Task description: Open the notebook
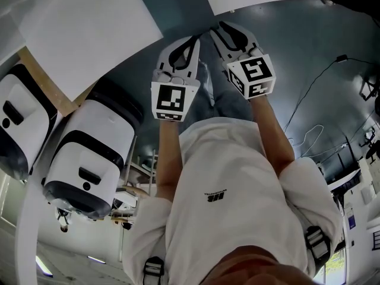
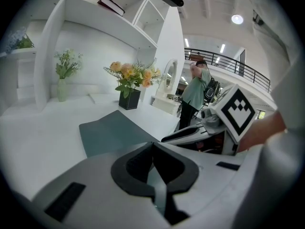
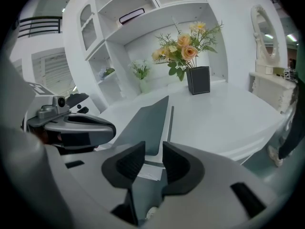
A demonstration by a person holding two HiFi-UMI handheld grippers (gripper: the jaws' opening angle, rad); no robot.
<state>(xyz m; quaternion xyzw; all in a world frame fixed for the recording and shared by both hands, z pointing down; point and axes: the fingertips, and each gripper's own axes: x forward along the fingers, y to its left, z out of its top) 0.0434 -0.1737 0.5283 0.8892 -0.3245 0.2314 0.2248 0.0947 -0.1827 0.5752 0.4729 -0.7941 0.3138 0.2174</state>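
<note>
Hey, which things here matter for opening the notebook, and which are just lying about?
For the job:
dark notebook, left tool, right tool.

Lying about:
black flower vase, small sprig vase, oval mirror, shelf book.

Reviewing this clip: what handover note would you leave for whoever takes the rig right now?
Left gripper: jaws together, empty, held in the air short of the table.
Right gripper: jaws slightly apart, empty, pointing toward the notebook's near end.
Notebook: dark cover, lying flat and closed on the white table, with neither gripper touching it. A black flower vase stands beyond it.
Done: nothing visible yet.
Left: reach in, catch the cover's edge and lift it open.
</note>
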